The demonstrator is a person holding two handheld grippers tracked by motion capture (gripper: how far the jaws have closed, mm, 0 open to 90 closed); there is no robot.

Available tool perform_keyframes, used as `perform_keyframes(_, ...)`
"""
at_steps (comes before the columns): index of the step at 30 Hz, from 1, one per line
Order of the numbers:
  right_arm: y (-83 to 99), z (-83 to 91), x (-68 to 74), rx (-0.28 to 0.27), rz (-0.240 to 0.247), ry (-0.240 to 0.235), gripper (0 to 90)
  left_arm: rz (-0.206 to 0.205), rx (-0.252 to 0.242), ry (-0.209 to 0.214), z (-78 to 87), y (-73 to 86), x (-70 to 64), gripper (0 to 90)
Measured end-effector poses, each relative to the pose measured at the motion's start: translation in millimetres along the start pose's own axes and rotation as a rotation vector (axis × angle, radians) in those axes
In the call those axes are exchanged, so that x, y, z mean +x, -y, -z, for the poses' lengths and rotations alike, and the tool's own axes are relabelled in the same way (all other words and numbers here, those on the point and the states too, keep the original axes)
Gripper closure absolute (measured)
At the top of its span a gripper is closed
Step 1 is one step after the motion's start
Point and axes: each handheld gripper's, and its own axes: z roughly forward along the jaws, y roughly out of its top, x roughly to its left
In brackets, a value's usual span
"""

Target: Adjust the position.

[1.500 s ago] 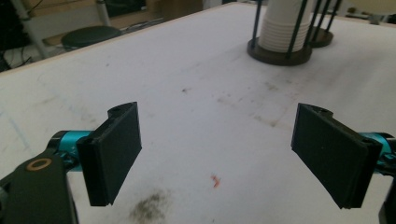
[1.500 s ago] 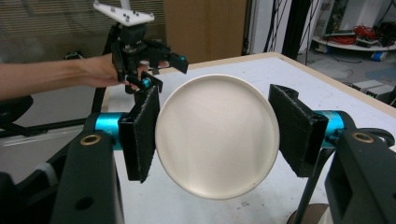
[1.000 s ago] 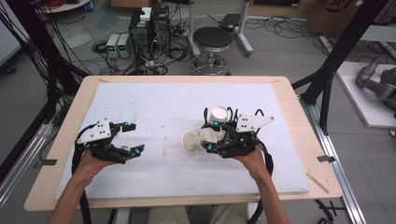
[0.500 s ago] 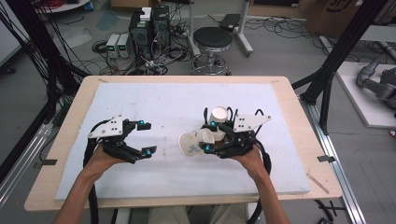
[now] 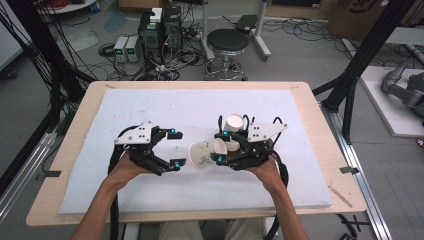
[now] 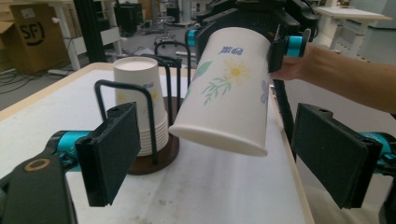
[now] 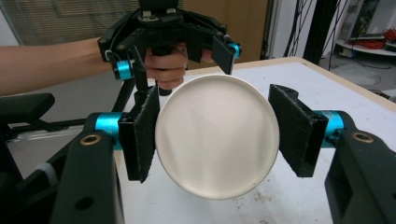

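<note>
Paper cup, white with a printed yellow flower and green sprigs (image 6: 229, 88), lies on its side in my right gripper (image 5: 226, 149), pinched across its narrow base so the open mouth points toward my other hand. That leaves the wide rim free for a second grip, which I judge is why I hold it low over the white foam mat (image 5: 150, 105) and not upright. My left gripper (image 5: 175, 148) sits just beside the cup's mouth with its jaws spread wide and empty, lined up on either side of the rim. Behind stands the stack of white paper cups (image 6: 140, 109) in its black wire holder on a round dark wooden base (image 6: 154, 161); it probably serves as the supply, though I cannot be sure.
</note>
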Motion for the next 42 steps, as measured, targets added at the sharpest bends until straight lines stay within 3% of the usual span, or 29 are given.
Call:
perform_keyframes(17, -0.8, -0.5, 1.8, -0.011, 0.0, -0.014, 37.6, -0.017, -0.012, 0.078, -38.4, -2.4, -4.1, 15.7)
perform_keyframes(22, -0.8, -0.3, 2.3, -0.012, -0.002, -0.019, 37.6, -0.016, 0.004, 0.1, -46.4, -2.5, -3.1, 15.6)
perform_keyframes(42, -1.5, 0.1, 3.2, -0.036, -0.01, -0.043, 37.6, -0.013, 0.056, 0.127, -59.5, 3.1, -1.1, 16.9)
